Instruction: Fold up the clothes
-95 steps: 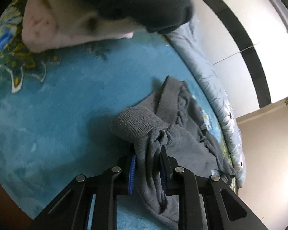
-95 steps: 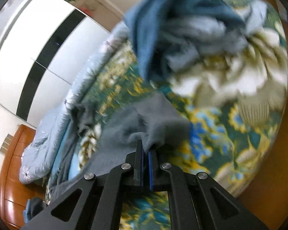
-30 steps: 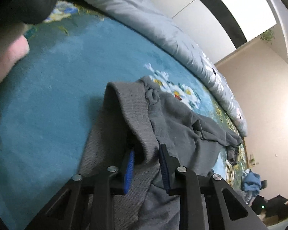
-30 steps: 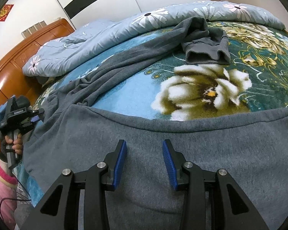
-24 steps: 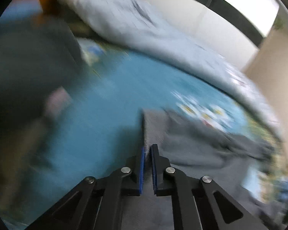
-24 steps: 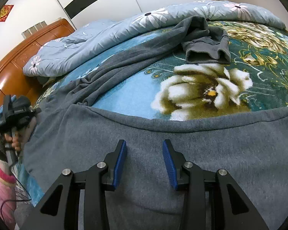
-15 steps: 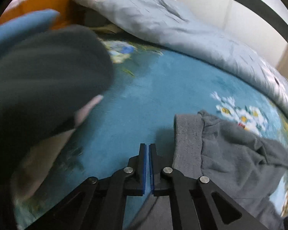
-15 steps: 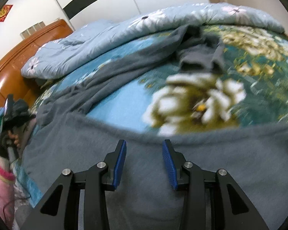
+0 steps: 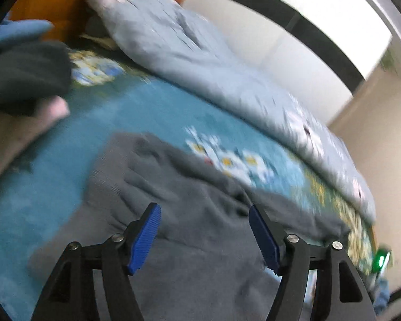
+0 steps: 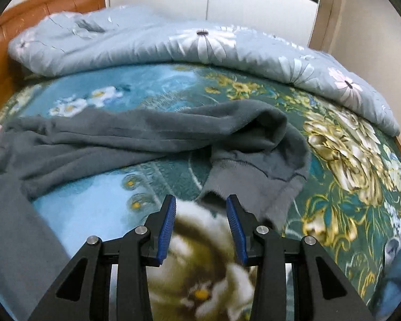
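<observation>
Two views: left wrist first, then right wrist.
Left wrist, tool: left gripper (image 9: 204, 234) with its blue-padded jaws spread wide, nothing between them.
Left wrist, garment: grey sweater (image 9: 189, 214) lies flat on the blanket directly under and ahead of the jaws; its ribbed hem (image 9: 104, 171) runs toward 11 o'clock.
Left wrist, surface: teal floral blanket (image 9: 93, 117) covers the bed, bare from 9 to 12 o'clock of the garment.
Left wrist, background: pale blue duvet (image 9: 200, 61) is bunched along the far edge from 12 to 3 o'clock; the frame is motion-blurred.
Right wrist, tool: right gripper (image 10: 201, 215) with jaws parted and empty, hovering over a blurred white flower of the blanket (image 10: 347, 144).
Right wrist, garment: a sleeve of the sweater (image 10: 147, 139) stretches across from 9 o'clock and doubles back; its ribbed cuff (image 10: 243, 187) lies just ahead of the fingertips at 1 o'clock, whether touching cannot be told.
Right wrist, background: the duvet (image 10: 173, 45) lies at 12 o'clock, a wooden headboard (image 10: 40, 8) at 11 o'clock.
</observation>
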A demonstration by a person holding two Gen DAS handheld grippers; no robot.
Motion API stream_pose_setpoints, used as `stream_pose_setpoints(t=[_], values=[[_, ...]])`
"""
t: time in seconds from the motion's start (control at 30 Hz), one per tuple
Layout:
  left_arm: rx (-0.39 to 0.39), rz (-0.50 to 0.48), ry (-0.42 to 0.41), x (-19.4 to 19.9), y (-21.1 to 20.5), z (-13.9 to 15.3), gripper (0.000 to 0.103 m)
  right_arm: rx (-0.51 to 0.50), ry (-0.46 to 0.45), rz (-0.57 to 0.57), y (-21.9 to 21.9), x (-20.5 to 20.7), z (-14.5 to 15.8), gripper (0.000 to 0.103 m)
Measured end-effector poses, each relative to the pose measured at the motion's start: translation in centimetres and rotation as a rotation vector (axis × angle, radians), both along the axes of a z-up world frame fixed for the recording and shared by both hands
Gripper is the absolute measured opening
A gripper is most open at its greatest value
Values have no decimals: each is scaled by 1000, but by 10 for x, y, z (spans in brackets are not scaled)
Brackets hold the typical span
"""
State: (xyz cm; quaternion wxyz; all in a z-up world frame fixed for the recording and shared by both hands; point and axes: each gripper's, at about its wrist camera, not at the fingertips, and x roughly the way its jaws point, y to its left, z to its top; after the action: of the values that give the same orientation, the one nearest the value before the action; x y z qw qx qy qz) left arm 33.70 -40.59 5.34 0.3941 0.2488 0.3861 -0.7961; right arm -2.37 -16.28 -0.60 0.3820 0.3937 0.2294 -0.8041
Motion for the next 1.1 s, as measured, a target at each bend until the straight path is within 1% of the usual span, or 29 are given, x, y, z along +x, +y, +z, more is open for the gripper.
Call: stream_pose_setpoints(t=[0.1, 0.17, 0.27, 0.3, 0.33, 0.37, 0.4, 0.43, 0.53, 0.67, 0.73, 0.8, 0.9, 0.97, 1.1], values=[[34, -13, -30, -5, -1, -12, 72, 38, -18, -24, -6, -17, -13, 41], [56, -21, -49, -9, -2, -20, 72, 50, -21, -7, -9, -22, -20, 41], [90, -33, -79, -15, -4, -32, 72, 61, -3, 10, -14, -27, -25, 41], [93, -31, -76, -14, -3, -32, 72, 68, 4, 13, -16, -27, -25, 41], [97, -29, -73, -13, -2, -32, 72, 78, 15, 15, -17, -28, -25, 38], [99, -33, -74, -13, -2, -34, 72, 85, 26, 8, -18, -28, -23, 30], [101, -36, -75, -13, -3, -36, 72, 91, 35, -7, -17, -31, -21, 13], [101, -39, -78, -14, -3, -37, 72, 87, 32, -21, -15, -35, -18, 9], [105, -43, -82, -15, -4, -40, 72, 26, 42, -62, -4, -44, 5, 8], [114, -31, -78, -12, -7, -41, 72, -189, 67, -189, 34, -71, 74, 8], [116, -26, -79, -11, -9, -41, 72, -265, 89, -273, 54, -93, 109, 8], [120, -26, -86, -12, -10, -42, 72, -281, 119, -350, 66, -114, 132, 8], [128, -24, -100, -13, -11, -46, 72, -316, 103, -462, 83, -143, 151, 8], [129, -23, -114, -14, -12, -48, 72, -327, 73, -503, 85, -161, 154, 8], [133, -15, -130, -14, -15, -50, 72, -270, 33, -555, 75, -186, 155, 8]])
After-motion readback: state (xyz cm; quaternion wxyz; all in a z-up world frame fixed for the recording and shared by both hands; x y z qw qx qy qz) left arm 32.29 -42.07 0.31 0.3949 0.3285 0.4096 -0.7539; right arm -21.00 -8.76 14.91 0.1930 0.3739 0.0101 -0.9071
